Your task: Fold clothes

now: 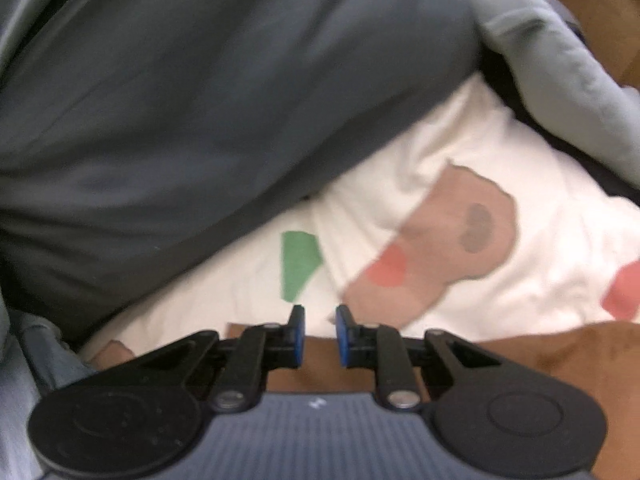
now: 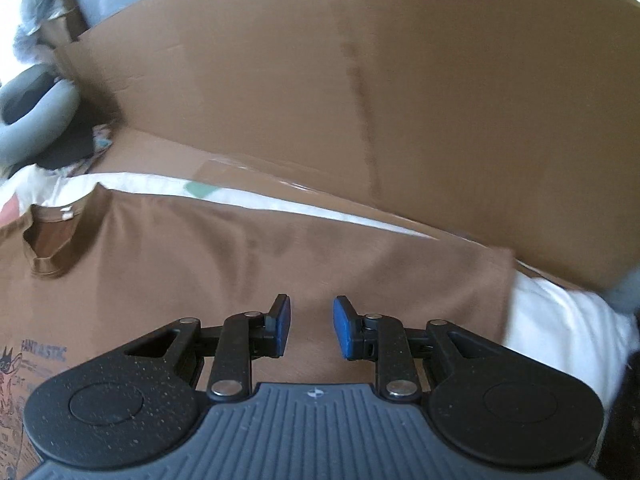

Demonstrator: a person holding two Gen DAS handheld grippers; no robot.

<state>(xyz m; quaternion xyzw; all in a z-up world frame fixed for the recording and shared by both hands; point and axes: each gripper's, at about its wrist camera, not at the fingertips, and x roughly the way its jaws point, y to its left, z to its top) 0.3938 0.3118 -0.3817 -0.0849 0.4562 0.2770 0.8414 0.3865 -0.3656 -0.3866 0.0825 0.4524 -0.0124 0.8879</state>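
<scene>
Right now the brown T-shirt (image 2: 248, 256) is lying flat on a white printed cloth (image 1: 460, 152), neck opening up, and that shirt is serving as the landmark for everything else. Its collar (image 2: 46, 248) is sitting toward the left of the right wrist view, with a dark printed graphic (image 2: 24, 376) showing at the lower left edge of its front. The right hand-held gripper (image 2: 308, 328) is hovering over the shirt's plain middle, its blue-padded jaws standing apart with nothing between them. Beyond the shirt's far edge, a strip of the white cloth is showing, and behind that a large cardboard sheet (image 2: 440, 100) is rising. The left hand-held gripper (image 1: 320, 334) is hanging at the shirt's edge, where brown fabric is meeting the white cloth; its jaws are parted by a narrow gap and gripping nothing. Farther from the shirt, a dark grey garment (image 1: 200, 100) is lying over the white cloth, and a pale grey garment (image 1: 560, 80) is bunching up beside it
</scene>
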